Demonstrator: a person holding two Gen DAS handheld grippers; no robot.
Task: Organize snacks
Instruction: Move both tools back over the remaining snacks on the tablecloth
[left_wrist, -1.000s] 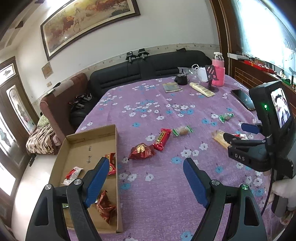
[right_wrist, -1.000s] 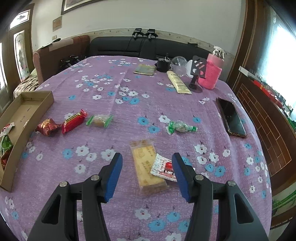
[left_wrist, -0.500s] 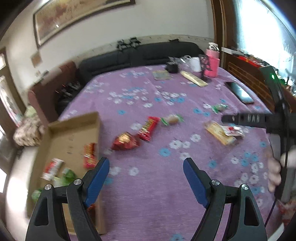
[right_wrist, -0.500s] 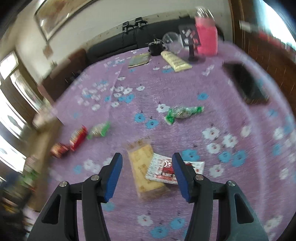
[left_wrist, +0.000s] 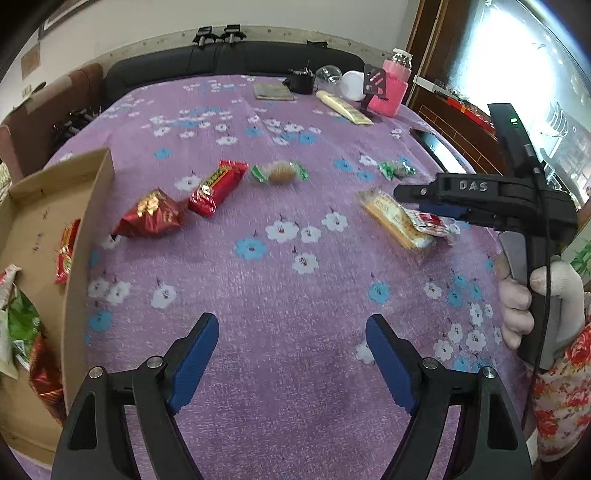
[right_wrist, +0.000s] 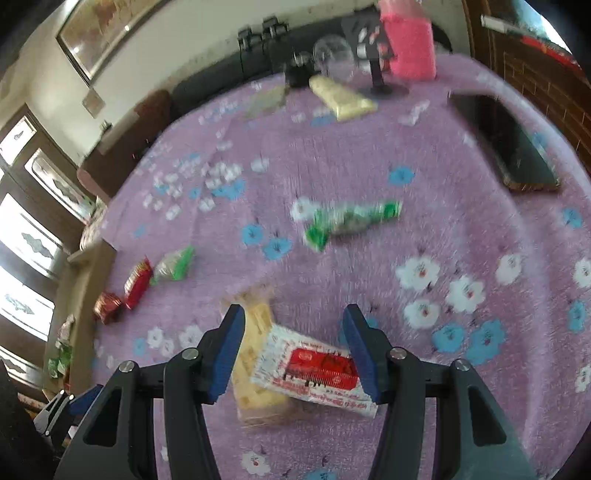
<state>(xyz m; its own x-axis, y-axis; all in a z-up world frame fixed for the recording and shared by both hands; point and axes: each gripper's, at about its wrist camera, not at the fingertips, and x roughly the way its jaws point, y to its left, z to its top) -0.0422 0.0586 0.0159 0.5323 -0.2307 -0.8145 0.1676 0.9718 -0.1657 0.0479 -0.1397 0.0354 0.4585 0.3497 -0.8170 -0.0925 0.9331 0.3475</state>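
The right gripper (right_wrist: 291, 347), jaws partly spread and gripping nothing, has dropped closer over the white-and-red packet (right_wrist: 314, 373), which overlaps the yellow wafer pack (right_wrist: 258, 369) at its 9 o'clock; a pickup looks close. The left gripper (left_wrist: 291, 354) hangs wide and empty, having tipped down over bare purple tablecloth (left_wrist: 280, 295), with the cardboard box (left_wrist: 85, 236) at its 9 o'clock.
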